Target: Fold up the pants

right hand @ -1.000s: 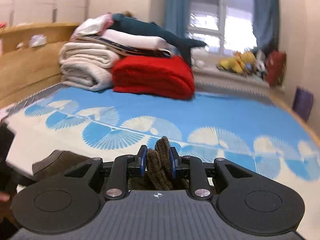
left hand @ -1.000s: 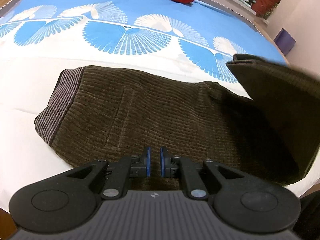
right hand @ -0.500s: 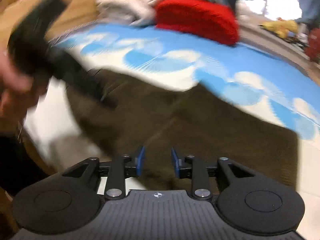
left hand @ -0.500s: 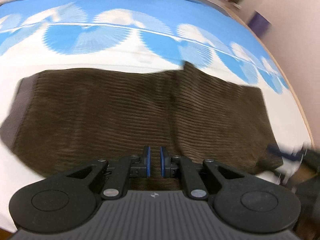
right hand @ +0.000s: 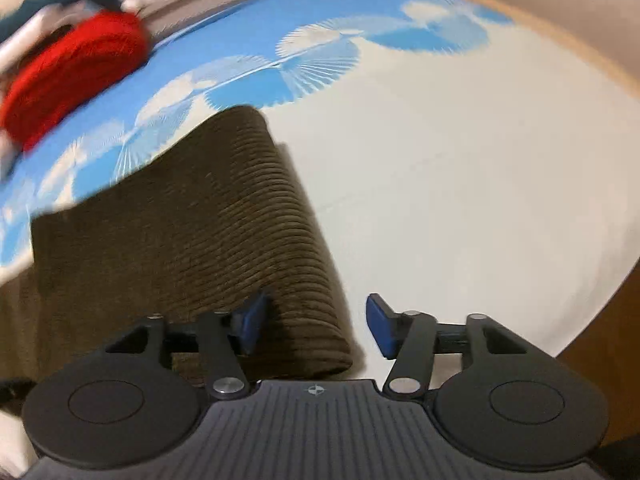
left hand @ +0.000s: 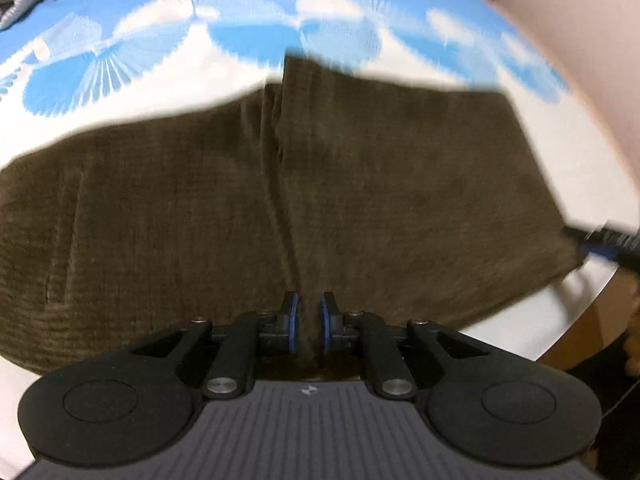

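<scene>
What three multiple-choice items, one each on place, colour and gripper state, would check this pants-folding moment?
1. Where do the pants lie?
A. On a blue and white patterned bedspread
B. On a bare wooden floor
C. Draped over a chair

2. What colour is the bundle at the far end of the bed?
A. Green
B. Red
C. Yellow

3. How does the right gripper stand?
A. Clamped tight on the red bundle
B. Jaws apart, the folded edge of the pants between them, the pads not pressing it
C. Shut, with nothing near it

Answers:
1 A, since brown corduroy lies flat on the fan-patterned cover in both wrist views.
2 B, since the right wrist view shows a bright red heap at upper left.
3 B, since the blue pads stand wide and are opening, the right-hand one clear of the cloth.
</scene>
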